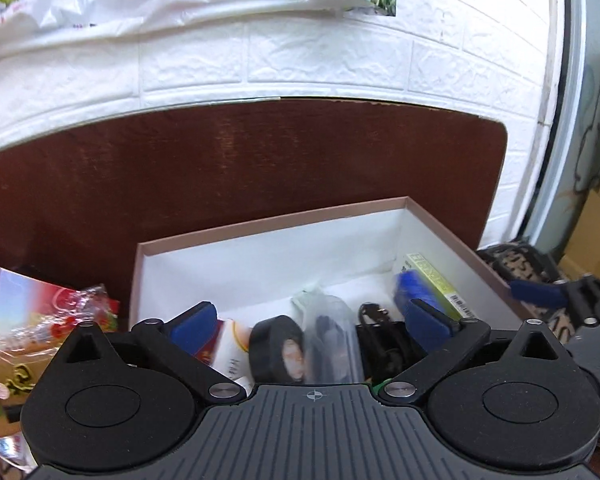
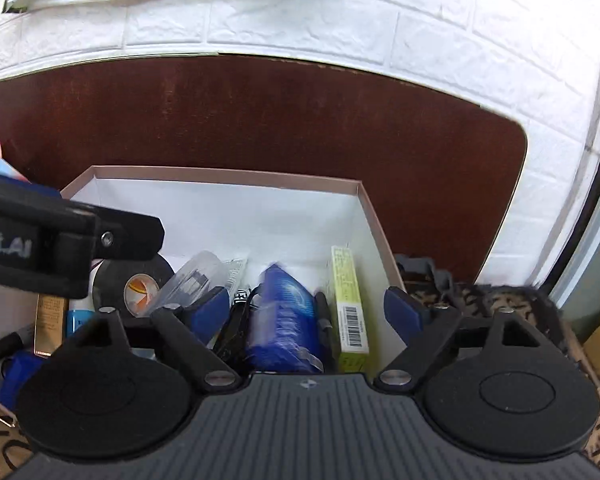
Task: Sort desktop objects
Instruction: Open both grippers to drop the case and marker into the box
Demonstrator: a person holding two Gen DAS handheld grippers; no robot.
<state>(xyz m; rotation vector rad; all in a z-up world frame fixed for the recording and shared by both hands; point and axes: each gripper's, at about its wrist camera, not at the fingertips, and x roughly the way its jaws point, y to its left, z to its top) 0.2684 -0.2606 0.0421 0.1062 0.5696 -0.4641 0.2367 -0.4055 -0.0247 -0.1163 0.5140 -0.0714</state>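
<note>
The left gripper (image 1: 310, 322) hung over the near side of the box (image 1: 260, 222), and its blue fingers (image 1: 194, 322) were spread wide with nothing between them. The right gripper (image 2: 306, 312) hung over the same box (image 2: 228, 174), and its fingers (image 2: 400, 312) were wide apart too, holding nothing. The box was pink outside and white inside, and it was full of small things. Nearest in the box, from the left wrist view, sat a roll of black tape (image 1: 278, 350), standing on its edge with its hole facing the camera. Just right of the tape was a clear plastic bag (image 1: 332, 344) with something dark inside. Right of the bag was a black cord (image 1: 376, 332). By the right wall of the box lay a blurry blue pack (image 1: 414, 292) and a long yellow-green carton (image 1: 436, 284). The carton's long side ran along that wall, from near to far, and its barcode end was the near end. The right wrist view showed more of the box: a black pen (image 2: 324, 320) between the blue pack (image 2: 284, 320) and the carton (image 2: 350, 304), and a gold box (image 2: 50, 324) and a black marker (image 2: 4, 346) left of the tape (image 2: 134, 282). Only the left wrist view showed the shiny snack bags (image 1: 60, 312) outside the box, on its left. Past the box was the dark brown board (image 1: 260, 160), and behind that the white brick wall (image 1: 300, 64).
</note>
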